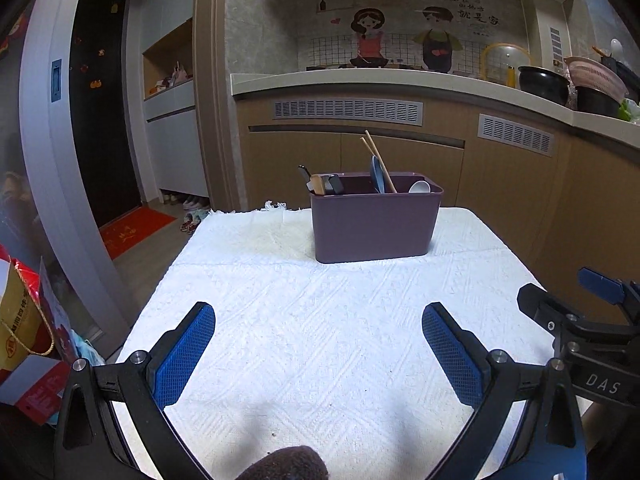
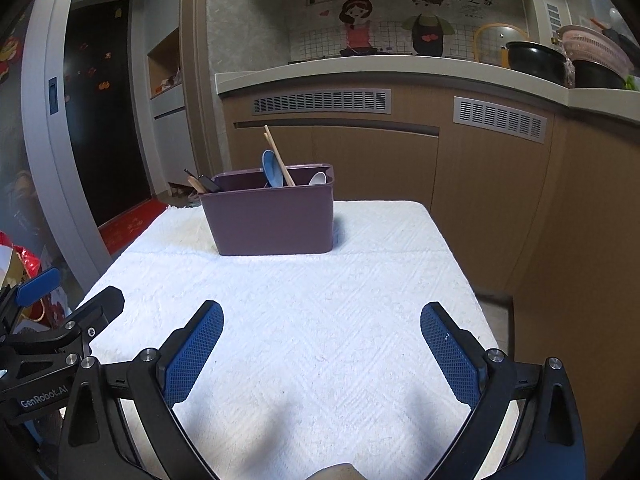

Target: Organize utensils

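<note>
A purple utensil caddy [image 1: 374, 226] stands at the far side of the white-cloth table [image 1: 320, 320]. It holds wooden chopsticks [image 1: 378, 162], a blue spoon [image 1: 377, 176], a white spoon [image 1: 419, 187] and dark and wooden handles [image 1: 324, 183] at its left end. It also shows in the right wrist view [image 2: 274, 220]. My left gripper [image 1: 318, 316] is open and empty above the near part of the cloth. My right gripper [image 2: 322, 318] is open and empty beside it; it shows at the right edge of the left wrist view [image 1: 592, 320].
Brown kitchen cabinets and a pale counter [image 1: 400, 80] stand behind the table, with black pots [image 1: 544, 82] and a pink basket [image 1: 596, 76] at the right. A red gift bag and boxes [image 1: 24, 320] lie on the floor at the left. A dark door [image 1: 100, 112] stands at the far left.
</note>
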Available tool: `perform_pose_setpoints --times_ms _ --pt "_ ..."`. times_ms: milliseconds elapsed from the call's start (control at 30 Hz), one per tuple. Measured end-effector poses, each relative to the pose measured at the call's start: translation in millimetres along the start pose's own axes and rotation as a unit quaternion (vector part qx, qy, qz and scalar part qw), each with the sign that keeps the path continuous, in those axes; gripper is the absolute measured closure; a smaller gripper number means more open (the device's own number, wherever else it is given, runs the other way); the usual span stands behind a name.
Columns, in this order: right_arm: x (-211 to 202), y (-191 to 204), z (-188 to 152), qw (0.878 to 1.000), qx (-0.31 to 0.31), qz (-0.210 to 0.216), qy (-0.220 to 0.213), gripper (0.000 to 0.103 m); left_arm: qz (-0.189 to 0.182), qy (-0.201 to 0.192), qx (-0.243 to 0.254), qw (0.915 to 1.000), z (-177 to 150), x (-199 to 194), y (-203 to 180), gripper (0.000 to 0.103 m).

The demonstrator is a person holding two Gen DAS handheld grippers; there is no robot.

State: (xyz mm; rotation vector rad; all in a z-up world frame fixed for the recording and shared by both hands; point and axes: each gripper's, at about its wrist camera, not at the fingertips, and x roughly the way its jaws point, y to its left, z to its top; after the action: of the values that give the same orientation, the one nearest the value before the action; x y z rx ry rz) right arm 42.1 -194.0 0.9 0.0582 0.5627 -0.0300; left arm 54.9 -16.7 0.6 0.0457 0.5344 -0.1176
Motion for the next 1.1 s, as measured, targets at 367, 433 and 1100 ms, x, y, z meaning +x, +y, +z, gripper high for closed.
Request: perform_pose_setpoints --times_ms 367,433,1100 --pt "0.0 1.6 -2.4 1.0 -0.002 0.003 0.004 0.004 -0.001 0.002 -0.003 1.0 1.0 0.6 -0.2 0.0" --pt "-0.1 2.4 -2.7 1.0 -0.004 0.003 0.004 0.004 -0.001 0.002 -0.002 1.0 1.2 0.5 -0.4 0.0" --pt "-1.2 1.4 -4.1 1.0 -0.002 0.004 0.004 0.004 -0.001 0.0 -0.002 1.0 1.1 0.0 0.5 0.0"
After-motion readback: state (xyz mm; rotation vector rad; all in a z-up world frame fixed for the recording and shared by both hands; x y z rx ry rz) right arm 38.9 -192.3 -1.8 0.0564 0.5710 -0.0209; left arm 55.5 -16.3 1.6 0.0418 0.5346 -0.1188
